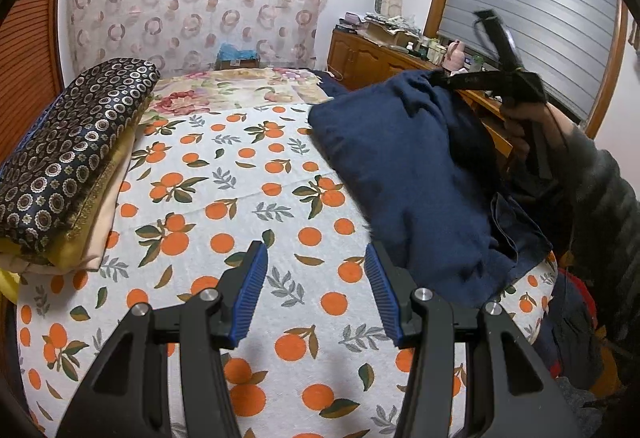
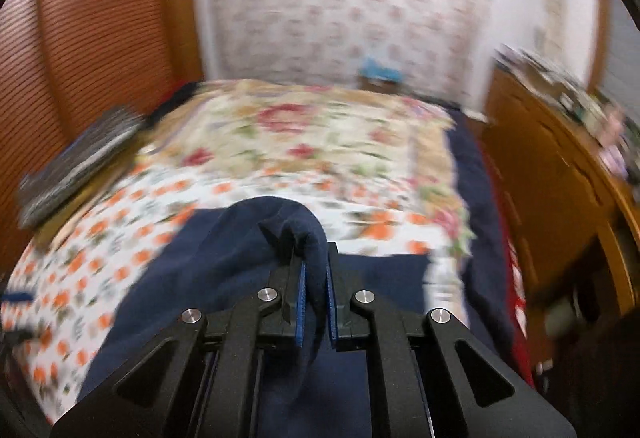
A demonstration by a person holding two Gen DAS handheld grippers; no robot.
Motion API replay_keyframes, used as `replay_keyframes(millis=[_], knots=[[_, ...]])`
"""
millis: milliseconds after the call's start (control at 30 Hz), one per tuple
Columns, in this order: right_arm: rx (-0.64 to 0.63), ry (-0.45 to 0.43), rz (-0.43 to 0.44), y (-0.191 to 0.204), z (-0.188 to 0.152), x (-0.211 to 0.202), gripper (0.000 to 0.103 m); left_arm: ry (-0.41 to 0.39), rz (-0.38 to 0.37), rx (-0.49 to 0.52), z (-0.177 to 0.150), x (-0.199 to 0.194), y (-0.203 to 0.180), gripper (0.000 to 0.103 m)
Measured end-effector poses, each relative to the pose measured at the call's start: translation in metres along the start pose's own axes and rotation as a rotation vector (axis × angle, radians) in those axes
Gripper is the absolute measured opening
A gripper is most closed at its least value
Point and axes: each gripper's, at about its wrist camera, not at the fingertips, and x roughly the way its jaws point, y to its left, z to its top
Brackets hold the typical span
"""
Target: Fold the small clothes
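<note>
A navy blue garment (image 1: pixel 404 173) hangs lifted over the right side of the bed with the orange-print sheet (image 1: pixel 240 205). In the left wrist view my right gripper (image 1: pixel 440 77) pinches its top edge, held by a hand in a grey sleeve. The right wrist view is blurred, but it shows my right gripper (image 2: pixel 316 258) shut on a fold of the navy garment (image 2: pixel 224 278), which drapes down below the blue pads (image 2: pixel 301 302). My left gripper (image 1: pixel 316 258) hovers low over the sheet, open, with nothing between its fingers. The garment's lower edge hangs just right of its right finger.
A stack of folded fabrics (image 1: pixel 68 165) with a dark ring-patterned piece on top lies at the bed's left edge. A floral blanket (image 1: pixel 240 89) covers the far end. A wooden dresser (image 1: pixel 384 61) with clutter stands along the right wall under a shuttered window.
</note>
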Motion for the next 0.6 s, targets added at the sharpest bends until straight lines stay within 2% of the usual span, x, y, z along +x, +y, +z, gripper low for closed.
replay_keyframes(millis=[67, 133, 233, 367, 467, 600], knots=[[0.016, 0.048, -0.053, -0.014, -0.001, 0.013, 0.017, 0.003, -0.001, 0.001, 0.0, 0.002, -0.002, 0.05], [0.03, 0.094, -0.085, -0.023, -0.007, 0.022, 0.02, 0.005, -0.004, 0.005, 0.0, 0.004, -0.003, 0.05], [0.023, 0.106, -0.092, -0.027, -0.019, 0.019, 0.039, 0.009, -0.009, 0.009, -0.001, 0.007, -0.007, 0.05], [0.015, 0.092, -0.063, -0.026, -0.038, 0.0, 0.039, 0.013, -0.017, 0.017, -0.002, 0.01, -0.012, 0.05], [-0.016, 0.079, -0.012, -0.015, -0.067, -0.022, 0.039, 0.024, -0.024, 0.025, -0.004, 0.015, -0.017, 0.05], [-0.033, 0.059, 0.009, -0.001, -0.101, -0.047, 0.039, 0.042, -0.035, 0.039, -0.006, 0.024, -0.027, 0.05]])
